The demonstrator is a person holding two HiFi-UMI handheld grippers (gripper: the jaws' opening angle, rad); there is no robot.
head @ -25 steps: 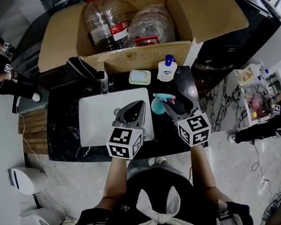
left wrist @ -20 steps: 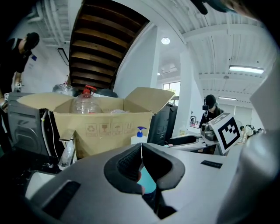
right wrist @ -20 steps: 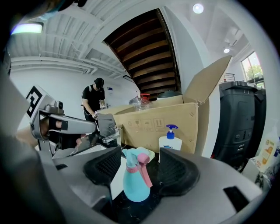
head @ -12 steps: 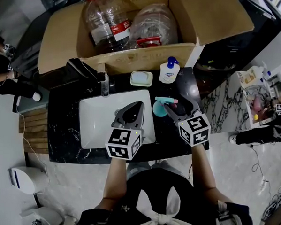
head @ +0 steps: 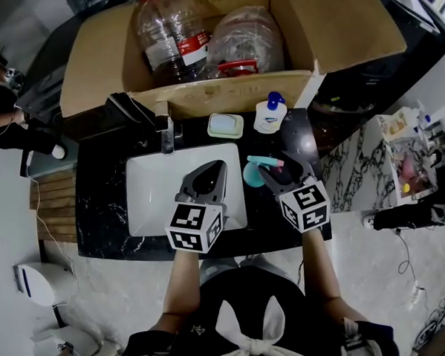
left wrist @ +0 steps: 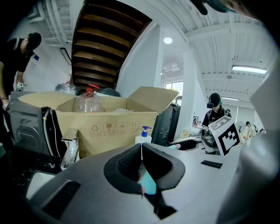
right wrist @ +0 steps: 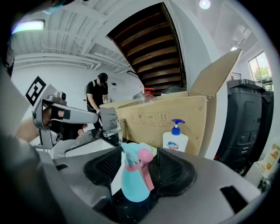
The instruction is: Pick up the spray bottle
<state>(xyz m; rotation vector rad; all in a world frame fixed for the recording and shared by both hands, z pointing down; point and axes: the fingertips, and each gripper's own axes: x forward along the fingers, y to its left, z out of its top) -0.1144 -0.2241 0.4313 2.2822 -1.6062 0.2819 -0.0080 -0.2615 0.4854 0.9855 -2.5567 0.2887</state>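
Black marble countertop holds a white sink, with an open cardboard box behind it. A teal spray bottle with a pink trigger stands upright on the counter, just right of the sink. The right gripper has its jaws spread, one on each side of the bottle's upper body and neck. Whether the pads touch it is hard to tell. The left gripper hovers over the sink, jaws pressed together on nothing.

The likely risk is the high position of the pads, near the trigger and the narrowing neck. Closing there could slip on the rounded plastic or tilt the bottle. A sideways nudge could tip it into the sink, or back toward the hand soap pump bottle.
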